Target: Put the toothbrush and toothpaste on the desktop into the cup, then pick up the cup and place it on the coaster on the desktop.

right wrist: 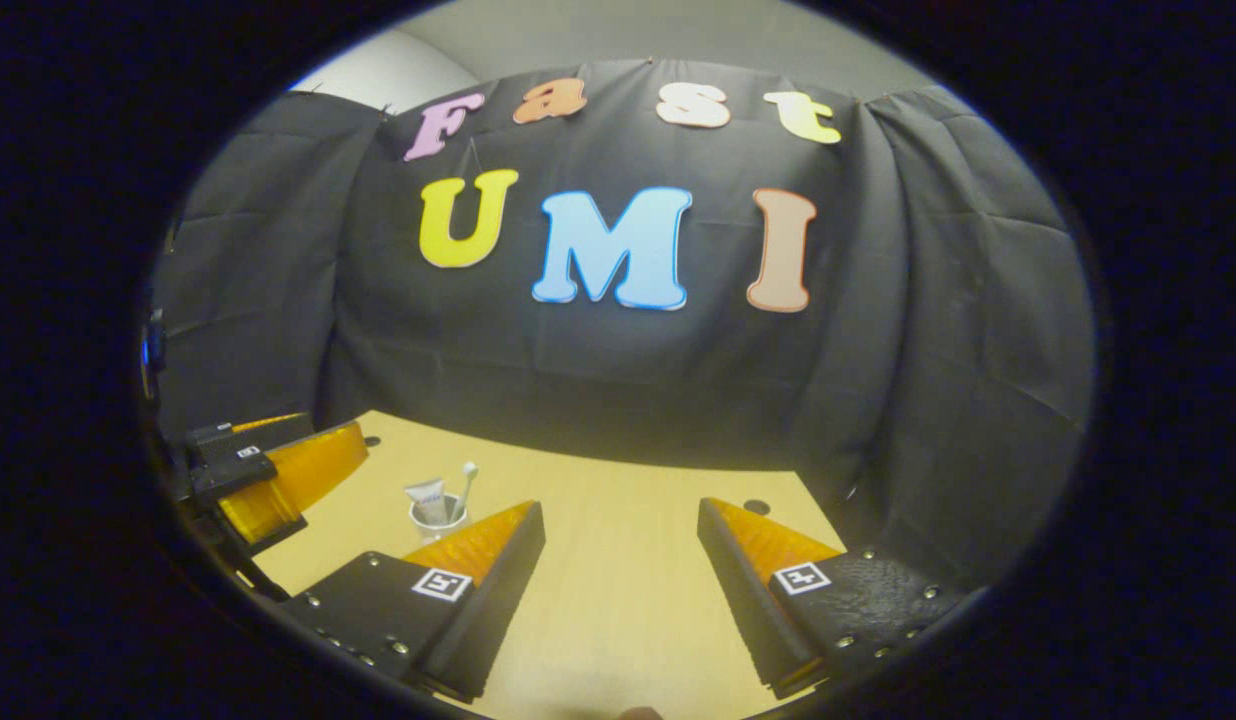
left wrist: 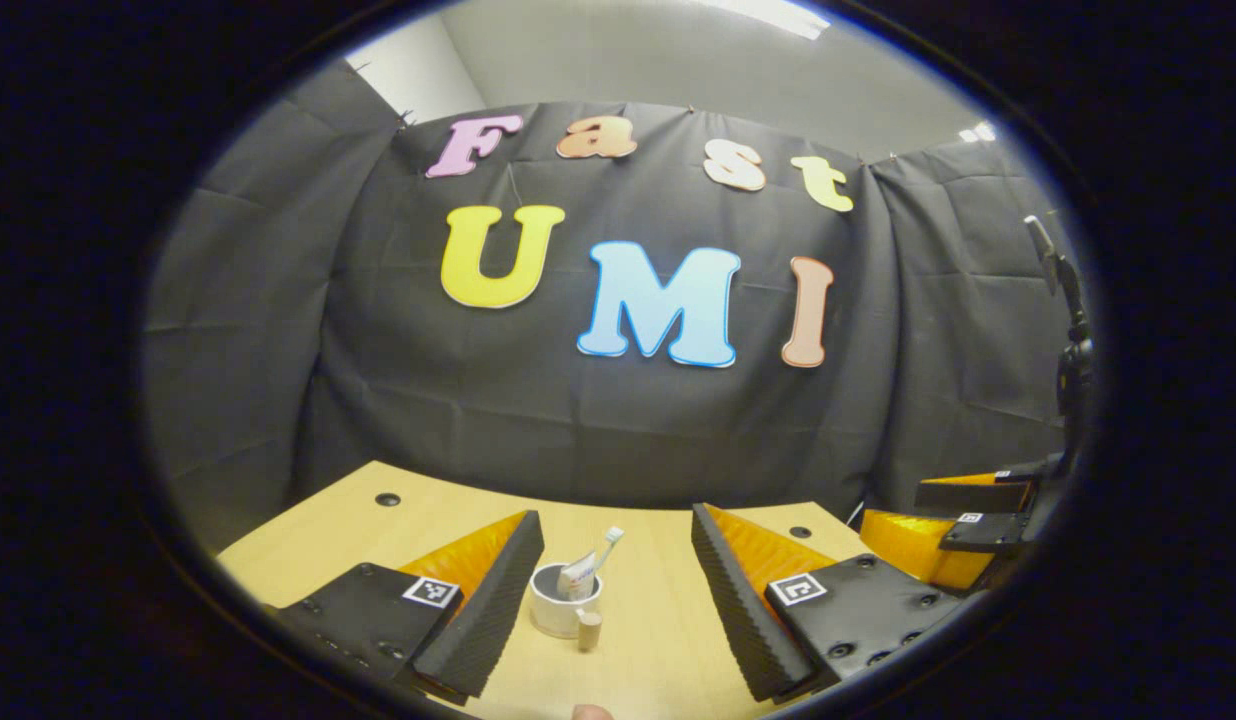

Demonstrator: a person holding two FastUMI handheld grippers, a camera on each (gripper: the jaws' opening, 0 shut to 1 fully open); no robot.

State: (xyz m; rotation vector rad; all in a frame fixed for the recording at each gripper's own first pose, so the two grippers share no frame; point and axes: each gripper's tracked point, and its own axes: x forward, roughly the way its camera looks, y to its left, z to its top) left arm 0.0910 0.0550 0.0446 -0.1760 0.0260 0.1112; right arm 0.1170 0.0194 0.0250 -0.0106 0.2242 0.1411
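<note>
Cup (left wrist: 564,600): white, upright on the surface (left wrist: 658,640), between and just beyond the left hand-held gripper's fingers; seen at far left in the right gripper view.
Toothbrush (left wrist: 609,548): standing in the cup, head up, leaning right.
Toothpaste (left wrist: 579,577): in the cup beside the brush, top poking out.
Coaster: not made out; a small tan cylinder (left wrist: 589,630) stands just near of the cup.
Left hand-held gripper (left wrist: 611,590): jaws wide apart, holding nothing.
Right hand-held gripper (right wrist: 618,580): jaws wide apart, holding nothing, over bare surface.
Stage: loading looks done; cup lift pending.
Risk, tipping: tall contents sit off-centre; an uneven squeeze or high grip could topple the cup.
Risk, collision: a finger may knock the tan cylinder or the brush head on closing.
Risk, slip: smooth round wall may slide between pads if gripped lightly.
</note>
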